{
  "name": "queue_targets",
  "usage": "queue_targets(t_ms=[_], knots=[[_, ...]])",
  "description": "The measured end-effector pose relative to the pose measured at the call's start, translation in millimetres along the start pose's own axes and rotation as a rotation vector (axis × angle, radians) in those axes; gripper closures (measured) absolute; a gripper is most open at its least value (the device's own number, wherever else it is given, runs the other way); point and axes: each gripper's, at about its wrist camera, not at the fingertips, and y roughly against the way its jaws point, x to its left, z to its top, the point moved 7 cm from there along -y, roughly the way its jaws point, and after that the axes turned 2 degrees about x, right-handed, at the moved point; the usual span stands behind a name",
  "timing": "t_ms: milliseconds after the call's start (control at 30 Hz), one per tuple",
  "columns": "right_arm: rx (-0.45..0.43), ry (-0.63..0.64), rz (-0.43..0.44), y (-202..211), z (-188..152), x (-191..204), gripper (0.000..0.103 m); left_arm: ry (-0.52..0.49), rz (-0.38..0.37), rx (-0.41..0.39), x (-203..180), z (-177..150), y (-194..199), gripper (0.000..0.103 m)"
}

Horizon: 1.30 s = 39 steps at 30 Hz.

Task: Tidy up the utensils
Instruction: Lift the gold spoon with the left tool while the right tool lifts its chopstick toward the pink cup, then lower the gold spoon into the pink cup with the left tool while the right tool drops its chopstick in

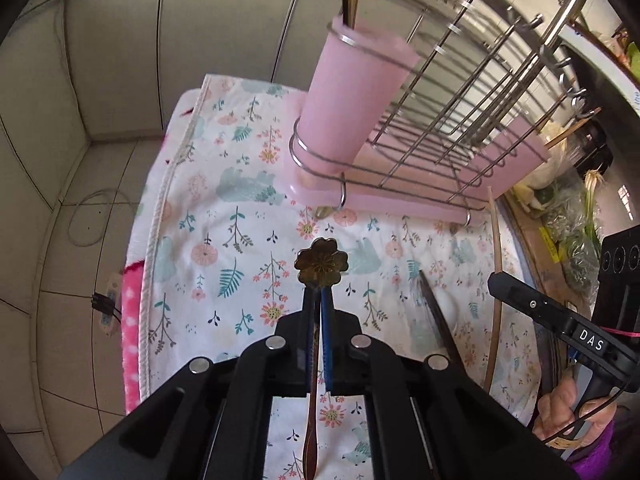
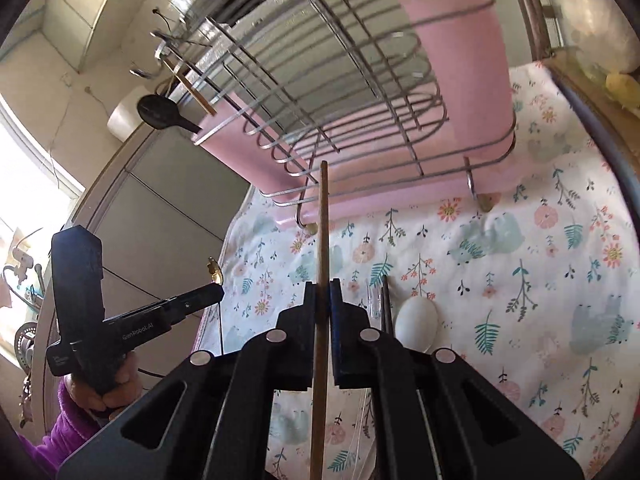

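Note:
My left gripper (image 1: 319, 300) is shut on a metal spoon with a flower-shaped end (image 1: 321, 266), held above the floral cloth (image 1: 224, 216). My right gripper (image 2: 322, 288) is shut on a wooden chopstick (image 2: 323, 220) that points toward the wire dish rack (image 2: 320, 80). A pink utensil cup (image 1: 344, 100) on the rack's end holds chopsticks and a dark handle; it also shows in the right wrist view (image 2: 468, 60). A white spoon (image 2: 416, 322) and a dark utensil (image 2: 386, 304) lie on the cloth beside my right gripper.
The rack stands on a pink drip tray (image 1: 400, 204). A black ladle (image 2: 160, 114) hangs at the rack's far end. Vegetables and bags (image 1: 568, 224) lie on the counter to the right. The cloth's left edge (image 1: 156, 216) drops to a tiled floor.

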Motion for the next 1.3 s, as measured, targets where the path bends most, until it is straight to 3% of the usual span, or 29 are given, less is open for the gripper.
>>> queue_targets(t_ms=[433,567,700,833,933,1000,1133,1300], knots=[[-0.374,0.105,-0.048,126,56,17,0.096,-0.026,-0.077,-0.395,-46,48,102,0.103],[-0.447,0.112,-0.065,151,80,16,0.096,-0.054,-0.06,-0.425,-56,63,114,0.103],[-0.449,0.103,-0.055,150,83,12,0.096,-0.043,-0.072,-0.295,-49,61,89,0.101],[-0.407,0.08,-0.052,135,75,3,0.096,-0.034,-0.096,-0.052,-35,47,28,0.092],[-0.379,0.058,-0.048,125,71,-5,0.096,-0.1,-0.117,0.099,-47,31,-14,0.089],[-0.367,0.054,-0.051,121,69,-10,0.096,-0.191,-0.1,0.146,-59,23,-36,0.089],[-0.349,0.061,-0.068,115,64,-18,0.096,-0.368,0.018,0.232,-80,9,-80,0.088],[-0.342,0.055,-0.077,112,63,-28,0.096,-0.472,0.13,0.274,-86,6,-117,0.088]])
